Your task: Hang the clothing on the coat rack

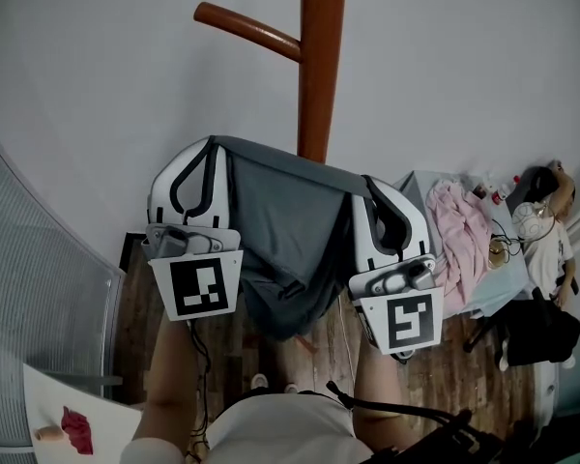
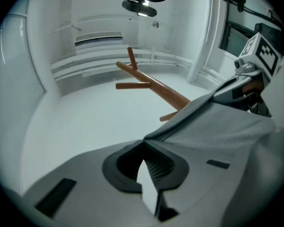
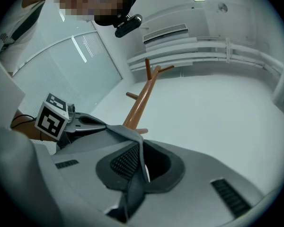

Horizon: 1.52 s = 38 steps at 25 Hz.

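Note:
I hold a grey garment point(image 1: 288, 235) stretched between both grippers, in front of the brown wooden coat rack pole point(image 1: 321, 66) with its slanted peg point(image 1: 246, 29). My left gripper point(image 1: 216, 145) is shut on the garment's left top edge, my right gripper point(image 1: 367, 184) on its right top edge. The rest of the cloth hangs down between them. In the left gripper view the jaws point(image 2: 144, 143) pinch the cloth's hem point(image 2: 217, 126), with the rack point(image 2: 156, 86) beyond. In the right gripper view the cloth point(image 3: 132, 183) runs between the closed pads point(image 3: 141, 143), with the rack point(image 3: 142, 98) ahead.
A light table point(image 1: 483, 293) at the right carries pink clothing point(image 1: 456, 228) and small items, with a person point(image 1: 546, 235) beside it. A ribbed glass partition point(image 1: 39, 288) stands at the left. A white surface point(image 1: 48, 404) with a red object point(image 1: 77, 428) is at the lower left. The floor is wood.

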{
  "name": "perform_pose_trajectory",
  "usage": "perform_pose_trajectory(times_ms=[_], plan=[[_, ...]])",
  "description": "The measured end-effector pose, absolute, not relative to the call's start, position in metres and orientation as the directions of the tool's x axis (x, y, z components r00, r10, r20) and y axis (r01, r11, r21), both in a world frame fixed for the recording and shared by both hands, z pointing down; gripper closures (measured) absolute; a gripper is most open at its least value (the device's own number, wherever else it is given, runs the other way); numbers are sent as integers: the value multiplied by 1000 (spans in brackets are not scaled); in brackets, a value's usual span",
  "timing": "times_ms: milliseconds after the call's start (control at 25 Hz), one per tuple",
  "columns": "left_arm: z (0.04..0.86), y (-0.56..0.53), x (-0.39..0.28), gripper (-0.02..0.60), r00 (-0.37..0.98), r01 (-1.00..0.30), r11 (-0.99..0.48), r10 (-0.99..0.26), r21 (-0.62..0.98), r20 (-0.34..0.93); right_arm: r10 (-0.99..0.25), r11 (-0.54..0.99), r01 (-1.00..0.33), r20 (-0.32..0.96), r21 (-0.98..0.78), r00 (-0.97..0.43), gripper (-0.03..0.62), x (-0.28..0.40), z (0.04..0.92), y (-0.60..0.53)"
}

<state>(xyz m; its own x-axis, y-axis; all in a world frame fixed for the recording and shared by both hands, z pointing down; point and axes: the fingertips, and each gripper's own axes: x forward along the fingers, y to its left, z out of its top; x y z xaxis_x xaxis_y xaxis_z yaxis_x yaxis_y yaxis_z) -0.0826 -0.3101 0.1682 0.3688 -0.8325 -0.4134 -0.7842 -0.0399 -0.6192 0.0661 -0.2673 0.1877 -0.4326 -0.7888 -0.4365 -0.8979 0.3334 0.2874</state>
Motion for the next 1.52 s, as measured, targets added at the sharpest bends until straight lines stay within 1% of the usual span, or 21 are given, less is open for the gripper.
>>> perform_pose_trajectory(times_ms=[240, 440, 640, 880, 1080, 1200, 1360, 1440, 1520], plan=[[187, -320, -78, 568, 381, -798, -86, -839, -597, -388, -803, 340, -895, -405, 290, -437, 565, 68, 203, -273], [205, -325, -78, 568, 384, -803, -109, -846, -586, -370, -806, 354, -899, -403, 259, -434, 565, 65, 211, -274], [226, -333, -78, 568, 383, -812, -140, -860, -567, -337, -832, 364, -876, -312, 317, -459, 565, 65, 238, -280], [243, -338, -74, 568, 385, -815, -165, -870, -556, -307, -823, 387, -894, -352, 225, -445, 564, 64, 236, -284], [254, -338, -71, 568, 387, -816, -183, -877, -549, -283, -838, 389, -891, -310, 236, -448, 564, 67, 251, -287], [270, -338, -73, 568, 376, -820, -202, -896, -536, -237, -837, 393, -895, -320, 211, -443, 565, 67, 254, -287], [282, -336, -75, 568, 374, -831, -225, -903, -509, -211, -860, 392, -885, -241, 250, -449, 565, 69, 275, -288], [290, -336, -75, 568, 367, -842, -240, -911, -483, -188, -865, 395, -883, -223, 252, -450, 565, 71, 280, -289], [292, -336, -73, 568, 370, -844, -242, -909, -478, -194, -866, 397, -884, -217, 248, -450, 564, 72, 282, -289]])
